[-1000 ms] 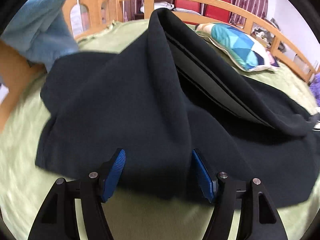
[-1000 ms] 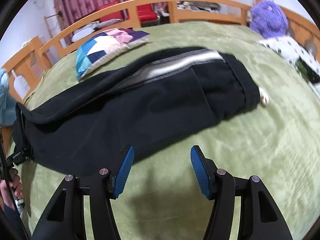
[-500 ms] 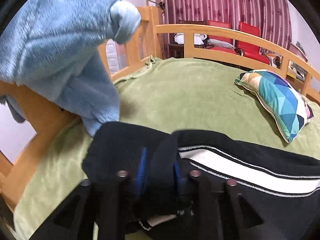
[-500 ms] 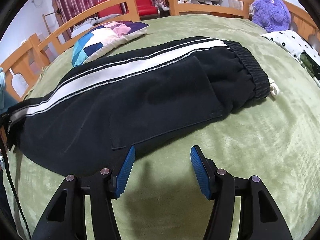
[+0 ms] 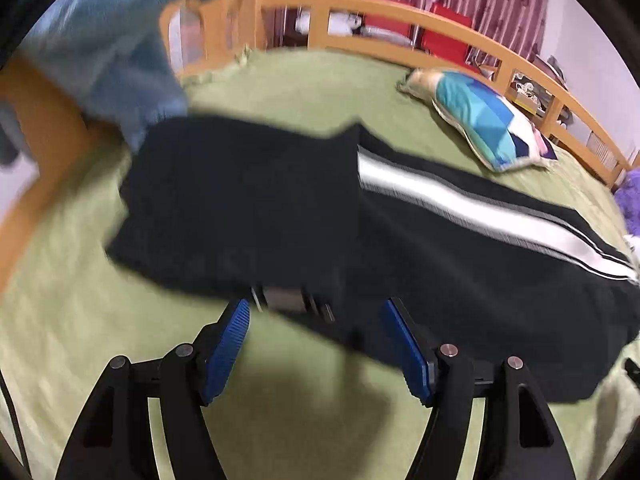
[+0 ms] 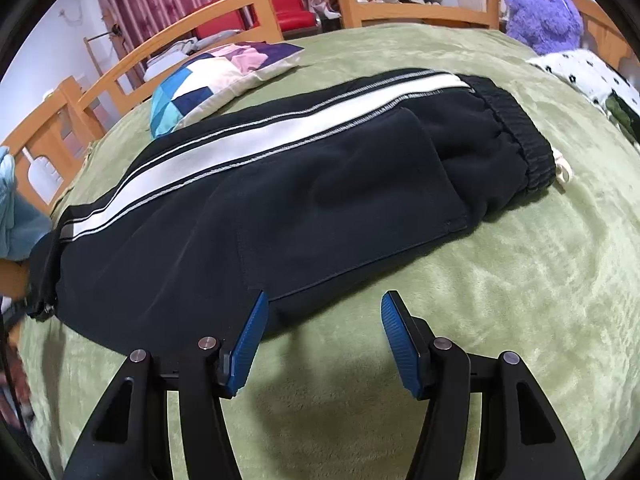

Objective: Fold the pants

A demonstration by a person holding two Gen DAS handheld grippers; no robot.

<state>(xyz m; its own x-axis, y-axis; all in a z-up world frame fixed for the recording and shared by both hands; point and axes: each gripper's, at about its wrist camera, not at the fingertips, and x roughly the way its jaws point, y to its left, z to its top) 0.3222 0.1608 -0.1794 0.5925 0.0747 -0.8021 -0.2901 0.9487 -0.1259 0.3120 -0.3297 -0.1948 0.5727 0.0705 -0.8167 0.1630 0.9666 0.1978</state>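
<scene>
Left gripper [image 5: 316, 316]: jaws spread wide, nothing between them. Blue pads [image 5: 226, 346] sit over the green blanket [image 5: 72, 312], just short of the near edge of the black pants [image 5: 248, 216]. The view is motion-blurred.

Pants, left wrist view: the leg end lies ahead of the jaws with a flap of black cloth turned over it, covering the start of the white side stripe [image 5: 472, 208]. The stripe runs away to the right of the jaws. A small grey patch shows at the cloth edge right ahead of the jaw gap; what it is cannot be told.

Right gripper [image 6: 322, 316]: jaws wide apart, empty. The left pad tip touches or overlaps the pants' near hem; the right pad hangs over bare blanket.

Pants [image 6: 320, 200], right wrist view: laid flat lengthwise ahead of the jaws, elastic waistband [image 6: 516, 128] far to the right, leg end far left.

Beyond the pants: patchwork pillow [image 6: 216, 84], wooden bed rail [image 6: 256, 4]. Purple plush toy [image 6: 544, 12] far right. Light blue cloth [image 5: 112, 44] hangs left of the left jaws.
</scene>
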